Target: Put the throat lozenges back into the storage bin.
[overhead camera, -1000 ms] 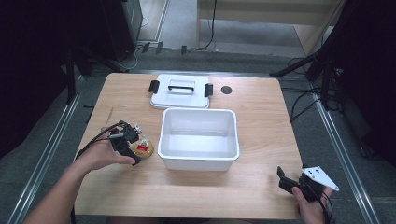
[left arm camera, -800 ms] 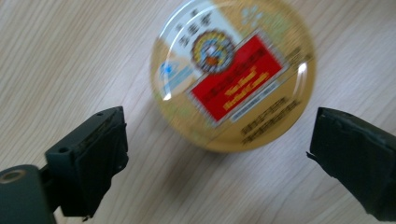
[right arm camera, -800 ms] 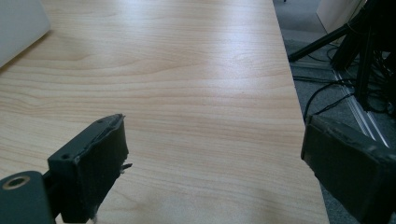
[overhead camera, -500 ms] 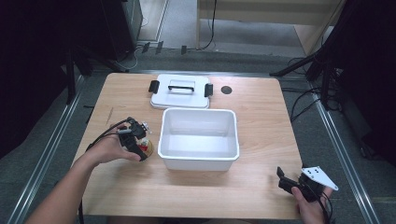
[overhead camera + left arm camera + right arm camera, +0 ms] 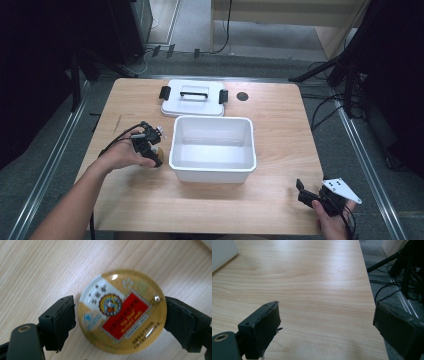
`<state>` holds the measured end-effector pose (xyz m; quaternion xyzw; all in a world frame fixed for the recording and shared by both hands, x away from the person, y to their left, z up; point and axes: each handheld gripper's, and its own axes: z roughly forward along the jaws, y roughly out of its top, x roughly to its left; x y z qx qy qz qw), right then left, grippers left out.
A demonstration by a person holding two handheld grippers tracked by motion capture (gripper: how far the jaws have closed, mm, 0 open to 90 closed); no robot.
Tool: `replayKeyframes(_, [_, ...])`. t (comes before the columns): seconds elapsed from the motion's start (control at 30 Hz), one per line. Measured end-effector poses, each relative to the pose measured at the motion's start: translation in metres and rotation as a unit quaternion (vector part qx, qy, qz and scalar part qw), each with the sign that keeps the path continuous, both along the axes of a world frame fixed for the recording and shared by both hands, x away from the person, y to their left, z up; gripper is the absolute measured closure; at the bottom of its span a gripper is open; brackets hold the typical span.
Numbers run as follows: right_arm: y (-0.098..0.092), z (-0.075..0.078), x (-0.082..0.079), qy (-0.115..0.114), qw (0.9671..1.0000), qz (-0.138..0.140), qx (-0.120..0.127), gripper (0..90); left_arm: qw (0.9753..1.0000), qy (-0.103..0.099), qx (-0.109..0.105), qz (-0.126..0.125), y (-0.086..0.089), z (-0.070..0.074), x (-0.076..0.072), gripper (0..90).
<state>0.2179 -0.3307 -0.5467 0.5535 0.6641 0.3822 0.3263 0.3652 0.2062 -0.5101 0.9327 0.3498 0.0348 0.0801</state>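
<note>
A round tin [image 5: 121, 315] with a gold lid and a red label sits between the two black jaws of my left gripper [image 5: 120, 322], which is shut on it. In the high view the tin [image 5: 158, 159] and left gripper [image 5: 149, 147] are just left of the white bin's [image 5: 210, 172] left wall, low over the wooden table. My right gripper [image 5: 304, 192] rests near the table's front right corner. It stands open [image 5: 327, 332] with only bare wood between its jaws.
The white bin is in the middle of the table with nothing inside. Its white lid [image 5: 192, 97] with black clips lies flat behind it. A small dark disc [image 5: 242, 96] sits right of the lid. Cables and stands lie off the table's right edge [image 5: 367, 280].
My left gripper has carried the tin to the right, from the left part of the table up to the bin's left wall. The right gripper has stayed in place.
</note>
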Motion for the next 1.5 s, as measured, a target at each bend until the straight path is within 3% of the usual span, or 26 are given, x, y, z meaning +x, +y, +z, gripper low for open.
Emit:
replayKeyframes(0.13, [0.0, 0.0, 0.0, 0.0, 1.0, 0.0, 0.0, 7.1, 1.0, 0.003, -0.006, 0.0, -0.002, -0.003, 0.002, 19.7])
replayKeyframes(0.4, [0.0, 0.0, 0.0, 0.0, 1.0, 0.002, -0.001, 7.1, 0.9999, 0.008, -0.011, 0.007, 0.003, 0.0, 0.002, 20.8])
replayKeyframes(0.57, [0.0, 0.0, 0.0, 0.001, 1.0, 0.002, -0.001, 7.1, 0.9998, 0.004, -0.018, 0.008, 0.009, 0.01, 0.0, 20.9])
replayKeyframes(0.87, [0.0, 0.0, 0.0, 0.002, 1.0, 0.002, -0.003, 7.2, 0.9996, -0.01, -0.022, -0.013, 0.012, 0.043, -0.009, 21.0])
replayKeyframes(1.1, [0.0, 0.0, 0.0, 0.002, 1.0, 0.002, -0.003, 7.1, 0.9983, -0.016, 0.002, -0.055, 0.008, 0.073, -0.02, 21.1])
replayKeyframes(1.5, [0.0, 0.0, 0.0, 0.003, 1.0, 0.001, -0.003, 7.2, 0.9959, -0.039, 0.008, -0.081, 0.001, 0.126, -0.031, 21.1])
